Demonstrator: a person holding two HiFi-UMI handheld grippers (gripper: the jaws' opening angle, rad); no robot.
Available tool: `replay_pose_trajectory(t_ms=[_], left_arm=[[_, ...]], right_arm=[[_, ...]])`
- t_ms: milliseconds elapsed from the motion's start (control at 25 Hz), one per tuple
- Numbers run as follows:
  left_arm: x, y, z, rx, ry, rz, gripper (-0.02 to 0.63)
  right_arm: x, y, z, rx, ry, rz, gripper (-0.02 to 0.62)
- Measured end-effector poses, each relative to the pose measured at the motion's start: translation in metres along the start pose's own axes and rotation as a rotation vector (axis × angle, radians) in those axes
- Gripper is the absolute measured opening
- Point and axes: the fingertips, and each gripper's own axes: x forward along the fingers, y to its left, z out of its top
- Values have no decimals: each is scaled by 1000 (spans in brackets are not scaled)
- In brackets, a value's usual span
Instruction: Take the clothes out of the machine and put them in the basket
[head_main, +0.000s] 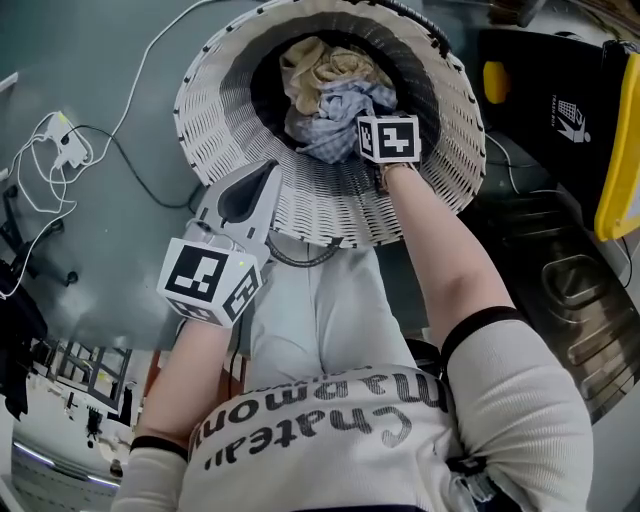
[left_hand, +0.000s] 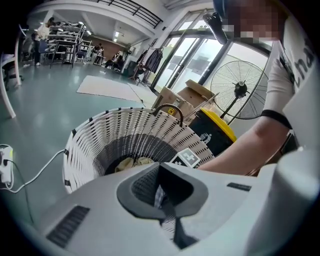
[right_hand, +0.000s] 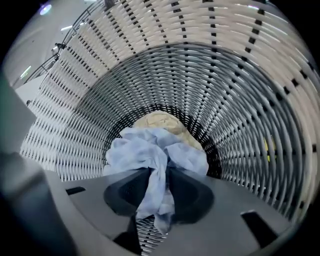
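The right tool (right_hand: 157, 187) is down inside the white wicker basket (head_main: 330, 215), with its jaws pinched on a fold of a pale blue garment (right_hand: 150, 150). The rest of that cloth is bunched just ahead of the jaw tips, and a short tail hangs beneath them. Beyond the blue cloth, deeper along the tool's line, a beige garment (right_hand: 160, 121) lies at the basket's bottom. The left tool (left_hand: 162, 192) hovers outside the basket, just short of the near rim. Its jaws are drawn together with nothing between them (only the weave shows through the slit).

The step in hand looks to be letting the blue garment go into the basket. To do it well, open the jaws fully so the fold slides free, since thin fabric tends to cling to the pads. Then draw the right tool straight back along its own axis, away from the woven wall on either side, where a jaw tip could catch. Watch the tail under the jaws: if it rises with the tool, the garment has not been released. The left tool is free to steady the rim ahead of it should the basket tip.
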Motion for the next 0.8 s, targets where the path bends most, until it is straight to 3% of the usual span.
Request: replay_pose_trajectory(t_ms=[200, 440, 800], left_arm=[[-17, -15, 9, -25, -29, 29, 8], [-56, -74, 38, -40, -84, 33, 8], [-146, -175, 109, 77, -184, 73, 8]], right_arm=[[-31, 5, -1, 7, -6, -22, 155], [-121, 21, -2, 2, -50, -2, 175], [-313, 50, -3, 7, -170, 84, 167]])
